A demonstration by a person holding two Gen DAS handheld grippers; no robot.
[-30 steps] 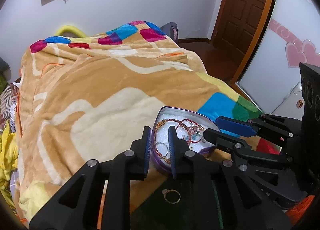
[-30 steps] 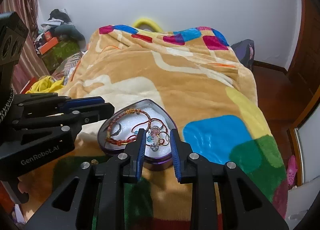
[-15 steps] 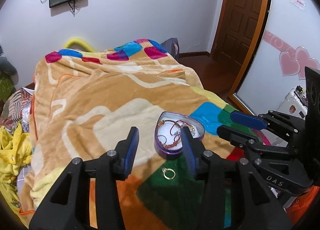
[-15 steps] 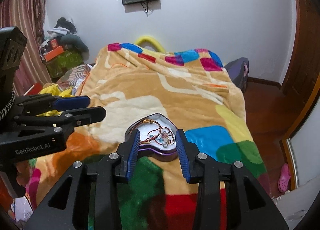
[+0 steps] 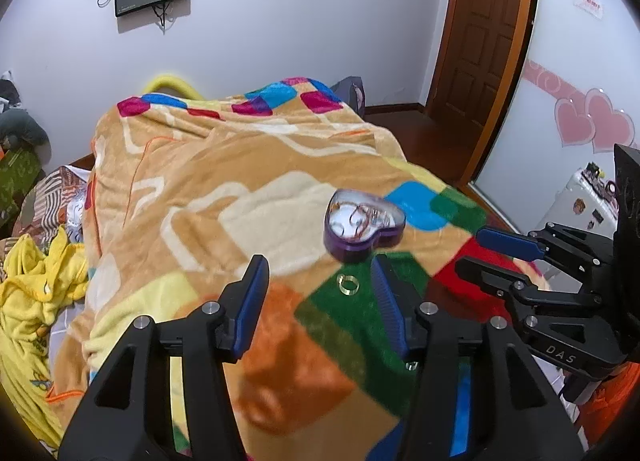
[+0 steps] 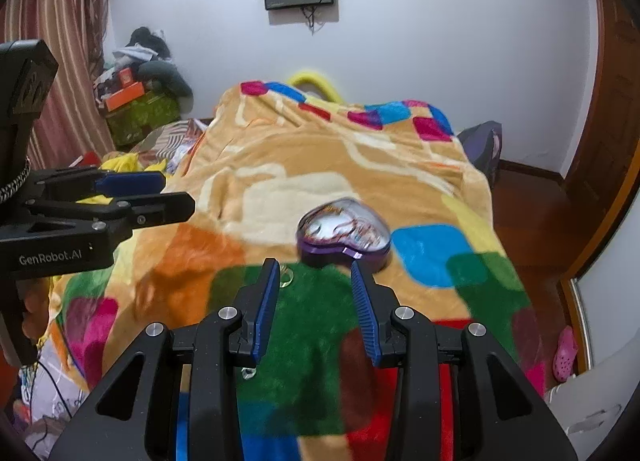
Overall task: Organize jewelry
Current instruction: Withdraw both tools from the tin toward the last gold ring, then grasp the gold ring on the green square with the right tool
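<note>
A purple heart-shaped jewelry box sits open on the bed blanket, with bracelets and chains inside on a white lining; it also shows in the right wrist view. A gold ring lies on the green patch just in front of the box, also seen in the right wrist view. A second small ring lies nearer, between my right gripper's arms. My left gripper is open and empty, held above the blanket short of the box. My right gripper is open and empty, also short of the box.
The bed is covered by a tan blanket with coloured squares. Yellow clothes lie left of the bed. A brown door and white cabinet stand to the right. Boxes and clutter are piled by the curtain.
Both grippers have pulled back and up from the box, which now looks smaller and farther. Both jaws have opened wider, from nearly closed to wide apart.
</note>
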